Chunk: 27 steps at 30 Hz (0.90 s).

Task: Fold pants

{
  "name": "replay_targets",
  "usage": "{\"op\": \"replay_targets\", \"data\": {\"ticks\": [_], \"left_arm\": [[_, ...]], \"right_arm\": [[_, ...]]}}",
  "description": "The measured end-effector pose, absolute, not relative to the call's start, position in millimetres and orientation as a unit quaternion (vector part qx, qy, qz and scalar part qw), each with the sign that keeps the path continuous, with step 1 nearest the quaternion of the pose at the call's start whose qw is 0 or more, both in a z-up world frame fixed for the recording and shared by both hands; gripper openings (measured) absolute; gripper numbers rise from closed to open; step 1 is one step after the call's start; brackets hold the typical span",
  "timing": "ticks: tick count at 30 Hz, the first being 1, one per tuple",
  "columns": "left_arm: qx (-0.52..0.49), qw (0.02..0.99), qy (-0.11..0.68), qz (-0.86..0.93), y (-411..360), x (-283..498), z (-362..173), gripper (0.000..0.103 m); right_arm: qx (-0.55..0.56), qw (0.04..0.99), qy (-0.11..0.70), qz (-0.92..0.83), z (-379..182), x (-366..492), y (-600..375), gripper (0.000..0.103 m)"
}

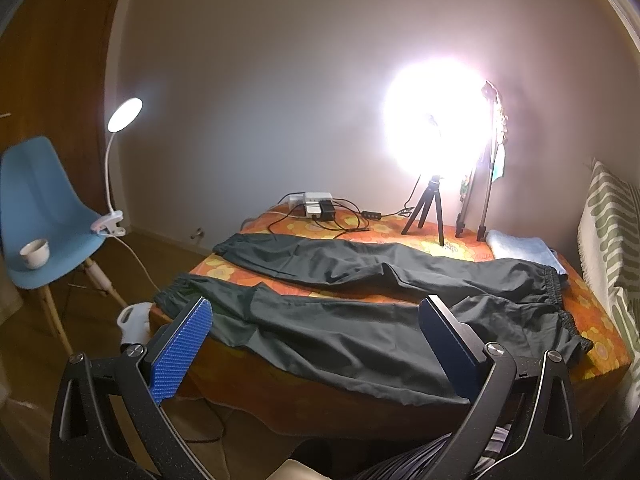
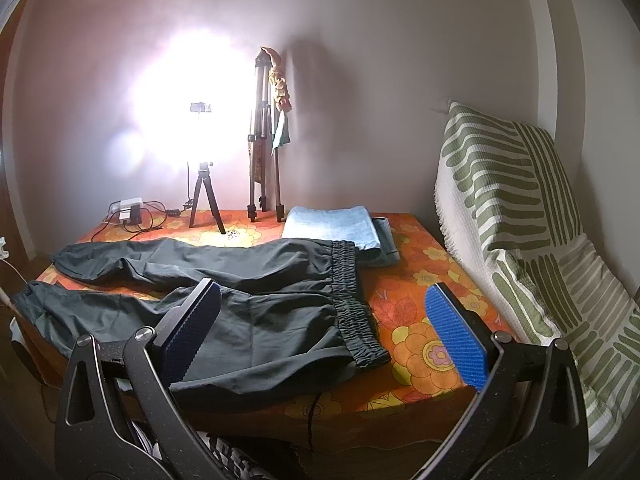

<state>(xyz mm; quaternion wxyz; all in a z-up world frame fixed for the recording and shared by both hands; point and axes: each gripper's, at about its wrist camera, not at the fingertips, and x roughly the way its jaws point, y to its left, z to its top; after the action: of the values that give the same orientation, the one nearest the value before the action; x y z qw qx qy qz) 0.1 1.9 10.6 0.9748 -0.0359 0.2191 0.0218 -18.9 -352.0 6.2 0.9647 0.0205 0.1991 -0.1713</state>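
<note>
Dark grey-green pants lie spread flat on a table covered with an orange flowered cloth. Both legs run toward the left and the black elastic waistband lies at the right. The near leg hangs a little over the front table edge. My left gripper hovers open above the near leg, with nothing between its blue pads. In the right wrist view the pants fill the middle, and my right gripper stands open above the waistband end, holding nothing.
A folded light blue towel sits behind the waistband. A bright ring light on a small tripod, a tall tripod, a power strip with cables line the back. A blue chair with a cup stands left, a green-striped cushion right.
</note>
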Motion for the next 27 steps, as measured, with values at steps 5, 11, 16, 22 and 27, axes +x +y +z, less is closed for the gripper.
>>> {"op": "replay_targets", "data": {"ticks": [5,11,16,22,27], "left_arm": [[-0.035,0.975,0.218,0.021,2.6,-0.2,12.4,0.103],[-0.035,0.975,0.217,0.021,2.3,-0.7,12.5,0.103],[-0.034,0.975,0.217,0.022,2.4,-1.1,13.0,0.103],[-0.034,0.975,0.216,0.022,2.6,-1.7,12.6,0.103],[-0.035,0.976,0.216,0.023,3.7,-2.1,13.6,0.103]], "right_arm": [[0.020,0.965,0.199,-0.171,6.0,-19.7,-352.3,0.103],[0.021,0.965,0.199,-0.170,6.8,-19.9,-352.3,0.103],[0.022,0.965,0.198,-0.171,5.4,-20.5,-352.4,0.103],[0.023,0.965,0.198,-0.170,5.2,-21.0,-352.3,0.103],[0.023,0.965,0.198,-0.170,5.2,-21.1,-352.8,0.103]]}}
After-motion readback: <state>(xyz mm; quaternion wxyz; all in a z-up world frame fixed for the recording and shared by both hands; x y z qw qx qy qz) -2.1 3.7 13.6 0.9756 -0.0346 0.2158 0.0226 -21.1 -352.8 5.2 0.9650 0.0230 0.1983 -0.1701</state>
